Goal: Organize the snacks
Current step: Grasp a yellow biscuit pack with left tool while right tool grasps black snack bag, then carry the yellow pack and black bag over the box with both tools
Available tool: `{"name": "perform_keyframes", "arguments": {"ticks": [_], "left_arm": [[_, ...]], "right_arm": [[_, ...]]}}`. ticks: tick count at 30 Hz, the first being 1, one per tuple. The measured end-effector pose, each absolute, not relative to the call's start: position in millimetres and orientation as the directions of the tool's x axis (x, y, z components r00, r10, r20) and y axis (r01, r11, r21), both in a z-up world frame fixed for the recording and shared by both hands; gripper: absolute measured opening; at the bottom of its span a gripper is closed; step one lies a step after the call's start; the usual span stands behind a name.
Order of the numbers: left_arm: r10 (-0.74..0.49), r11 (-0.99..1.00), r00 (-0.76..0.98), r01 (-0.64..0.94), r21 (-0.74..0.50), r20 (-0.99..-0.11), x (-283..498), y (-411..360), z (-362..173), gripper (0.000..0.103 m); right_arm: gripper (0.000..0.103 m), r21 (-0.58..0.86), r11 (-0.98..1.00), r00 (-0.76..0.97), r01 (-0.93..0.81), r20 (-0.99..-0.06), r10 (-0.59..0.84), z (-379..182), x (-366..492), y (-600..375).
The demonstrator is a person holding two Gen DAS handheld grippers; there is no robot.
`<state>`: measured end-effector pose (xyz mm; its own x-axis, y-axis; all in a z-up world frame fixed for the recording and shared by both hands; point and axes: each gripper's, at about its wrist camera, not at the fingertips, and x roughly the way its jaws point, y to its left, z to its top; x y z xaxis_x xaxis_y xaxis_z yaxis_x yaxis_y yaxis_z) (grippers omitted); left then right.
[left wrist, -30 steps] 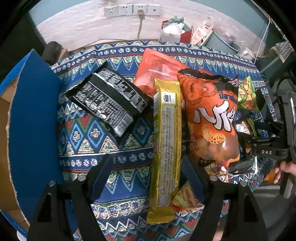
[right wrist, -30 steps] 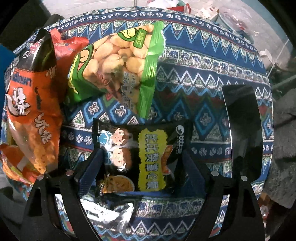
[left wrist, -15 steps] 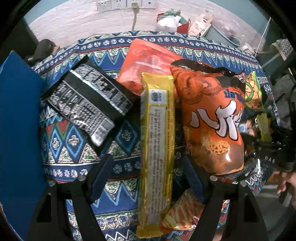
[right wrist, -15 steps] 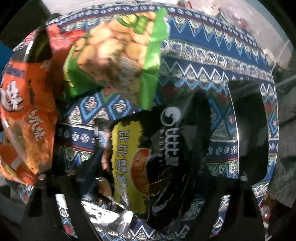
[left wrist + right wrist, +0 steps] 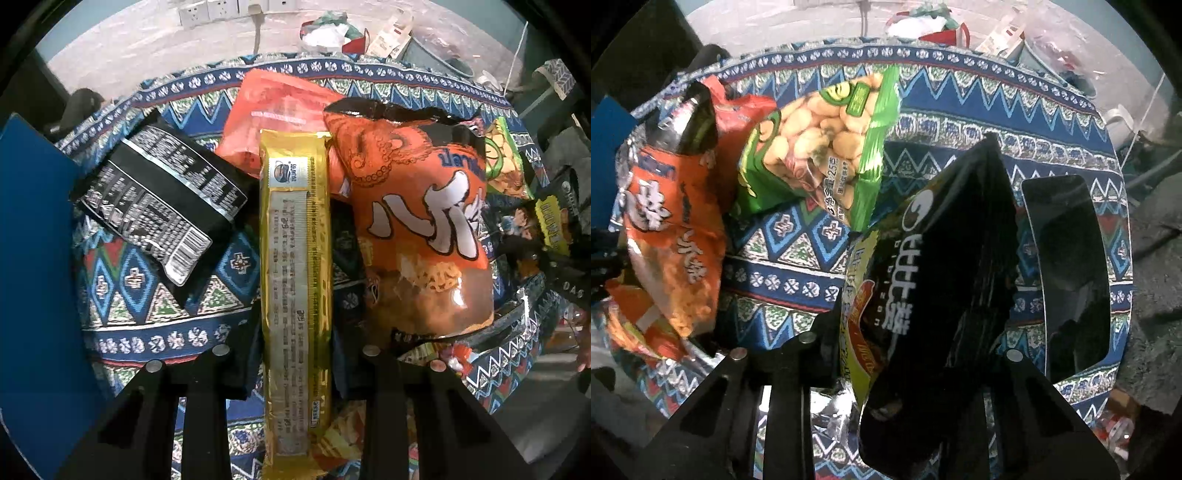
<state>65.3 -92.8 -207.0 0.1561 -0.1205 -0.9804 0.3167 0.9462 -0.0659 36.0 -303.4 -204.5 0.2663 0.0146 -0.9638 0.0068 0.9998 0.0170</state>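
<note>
My left gripper [image 5: 295, 350] is shut on a long yellow snack pack [image 5: 295, 280], which lies lengthwise between its fingers on the patterned cloth [image 5: 147, 288]. A black pack [image 5: 159, 199] lies to its left, a big orange bag [image 5: 417, 229] to its right, and a red-orange bag [image 5: 273, 107] behind. My right gripper [image 5: 905, 354] is shut on a black and yellow snack bag [image 5: 938, 295] and holds it tilted above the cloth. A green bean bag [image 5: 820, 147] and the orange bag [image 5: 672, 236] lie to its left.
A blue box flap [image 5: 33, 280] stands at the left edge of the table. A black tray [image 5: 1071, 273] lies on the right side of the cloth [image 5: 798, 258]. Wall sockets [image 5: 229, 9], a bin and clutter sit beyond the table's far edge.
My left gripper has moved forward and closed on the yellow pack. My right gripper has closed on the black and yellow bag and lifted it, tilting it upright.
</note>
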Motion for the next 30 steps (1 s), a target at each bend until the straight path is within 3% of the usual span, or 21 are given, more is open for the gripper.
{"name": "perform_keyframes", "arguments": {"ticks": [11,30], "left_arm": [[-0.131,0.945,0.261,0.325,-0.041,-0.956,52,-83,-158,0.032],[-0.168,0.949,0.424,0.313,-0.031,-0.89,24,-40,-87,0.03]], "right_arm": [[0.026,0.083,0.997,0.364,0.002,-0.928,0.077,-143,13,-306],[0.026,0.111,0.991,0.507,-0.076,-0.851,0.134,-96,1,-254]]}}
